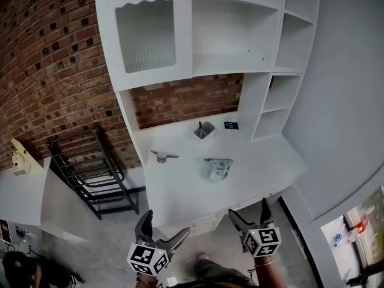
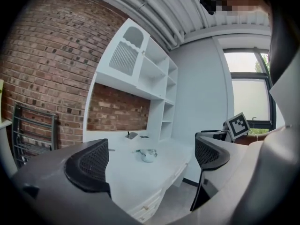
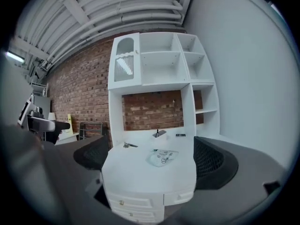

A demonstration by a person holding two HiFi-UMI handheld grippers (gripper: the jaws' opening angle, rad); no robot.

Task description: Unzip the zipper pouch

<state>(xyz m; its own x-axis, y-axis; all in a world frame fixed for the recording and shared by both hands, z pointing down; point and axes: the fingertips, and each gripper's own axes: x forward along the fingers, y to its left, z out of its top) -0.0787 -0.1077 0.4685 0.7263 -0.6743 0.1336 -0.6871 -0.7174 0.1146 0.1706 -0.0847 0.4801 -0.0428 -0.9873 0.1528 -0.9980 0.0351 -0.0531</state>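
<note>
Head view: high up, standing back from the desk (image 1: 180, 191), aimed forward and steeply down. The desk sits mid-frame; left gripper (image 1: 165, 224) and right gripper (image 1: 247, 209) are at the bottom edge. Left gripper view: low, about desktop height, off the desk's front-left corner, facing obliquely across the top toward the window (image 2: 246, 90). It catches the right gripper's marker cube (image 2: 236, 125) at right. Right gripper view: low, square-on to the desk front, drawers (image 3: 140, 203) in sight, standing a little off. All three share the desktop, pouch (image 1: 217, 169), shelves (image 1: 240, 35) and brick wall (image 1: 48, 71). None is close to the pouch.
</note>
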